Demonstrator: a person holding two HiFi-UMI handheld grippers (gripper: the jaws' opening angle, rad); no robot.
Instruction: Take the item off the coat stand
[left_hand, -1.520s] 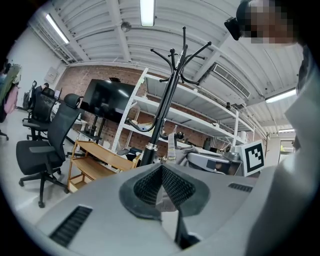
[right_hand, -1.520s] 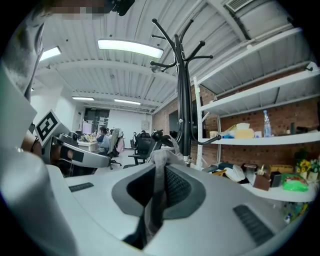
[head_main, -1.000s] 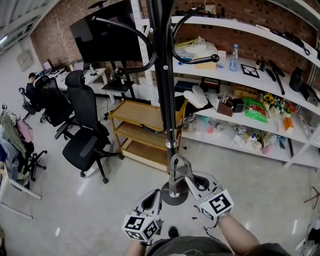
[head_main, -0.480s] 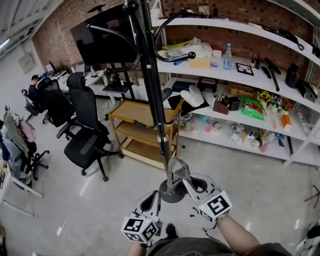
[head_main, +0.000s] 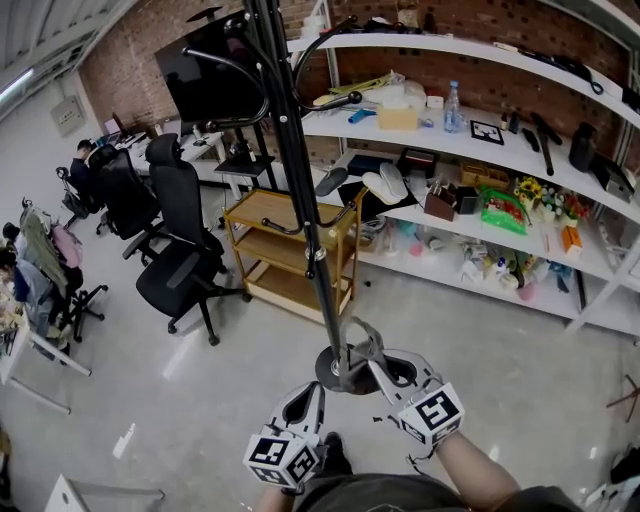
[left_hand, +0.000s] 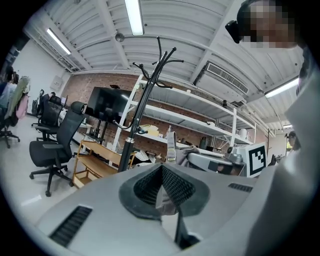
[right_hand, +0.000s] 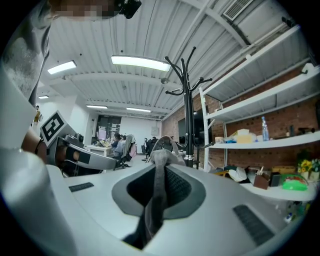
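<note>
A person's right gripper (head_main: 362, 335) reaches forward and up beside the pole of a black coat stand (head_main: 300, 200), its marker cube nearest the camera and the forearm (head_main: 480, 468) entering from the lower edge of the head view. Its jaws are closed almost completely on a grey strap (right_hand: 159, 170), which runs up out of the pads and loops over in front of them. The strap (head_main: 352, 325) sits just beside the pole, low in the head view near the stand's round base (head_main: 335, 372). The left gripper (head_main: 316, 390) is held lower and closer to the body, pointing upward; its jaws are drawn in to a narrow gap with a fold of pale grey cloth (left_hand: 164, 200) between the pads. Behind the stand, white wall shelving (head_main: 520, 165) carries a water bottle (head_main: 453, 108), boxes, white slippers (head_main: 385, 185) and a green packet (head_main: 505, 215). A wooden trolley (head_main: 275, 215) stands at the shelving's left end, with black office chairs (head_main: 185, 255) beside it.
</note>
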